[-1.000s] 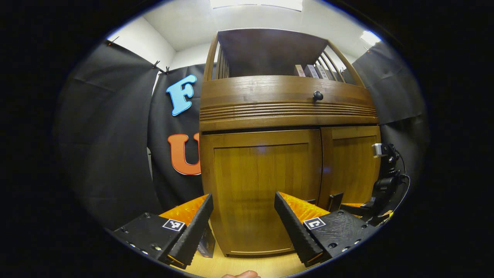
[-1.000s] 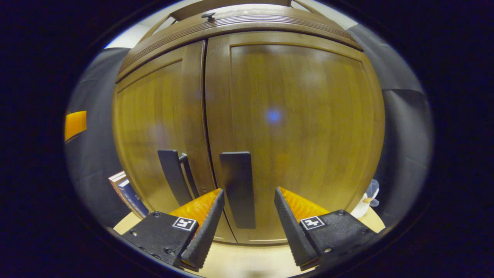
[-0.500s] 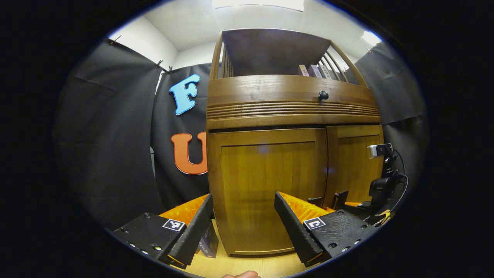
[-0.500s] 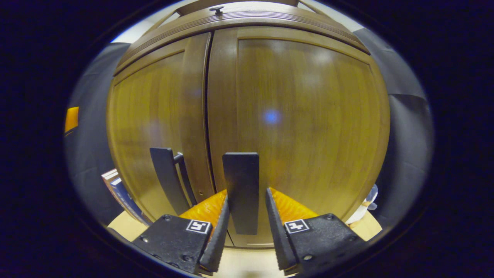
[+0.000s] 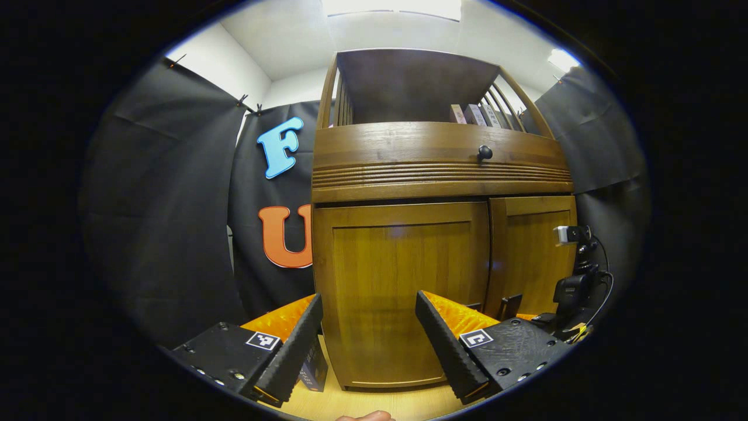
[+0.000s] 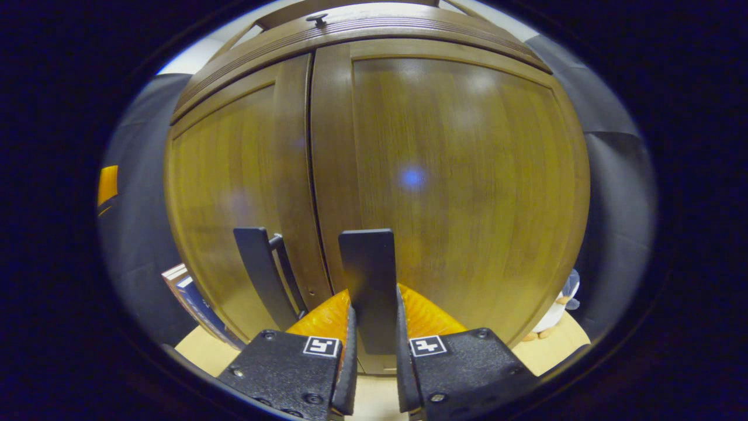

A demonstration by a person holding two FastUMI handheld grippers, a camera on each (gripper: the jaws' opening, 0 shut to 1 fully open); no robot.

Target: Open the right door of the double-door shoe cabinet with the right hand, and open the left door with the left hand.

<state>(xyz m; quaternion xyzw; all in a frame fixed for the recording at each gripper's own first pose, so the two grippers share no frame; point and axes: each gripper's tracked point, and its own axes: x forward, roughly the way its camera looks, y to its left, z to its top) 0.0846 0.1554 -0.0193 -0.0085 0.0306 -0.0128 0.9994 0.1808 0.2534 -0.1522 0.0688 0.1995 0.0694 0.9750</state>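
Cabinet point(image 6: 444, 175) doors are both closed, their edges meeting at a thin dark seam. In the right gripper view the right tongs point(image 6: 374, 356) are clamped on the right handle point(image 6: 368, 280), a flat black upright bar on the right door point(image 6: 467, 175); both ribbed fingers point(image 6: 349, 374) press against its sides near its lower end. Just left of the seam, the left handle point(image 6: 257, 275) stands on the left door point(image 6: 234, 193), with nothing touching it. Books point(image 6: 196, 295) lean at the cabinet's left side on the tabletop point(image 6: 561, 345), and a small toy figure point(image 6: 555, 313) stands at the right corner.

In the left gripper view the left tongs point(image 5: 368, 339) are spread wide and hold nothing, hovering short of the left door point(image 5: 403, 292), well apart from its handle. Farther right, the right tongs point(image 5: 570, 298) with their camera sit against the right door point(image 5: 529, 251). Above the doors runs a drawer front point(image 5: 432, 158) with a round black knob point(image 5: 484, 153), and over that an open shelf point(image 5: 409, 88) holds a few books point(image 5: 470, 114) at the right end. A fingertip point(image 5: 365, 416) shows at the near edge.
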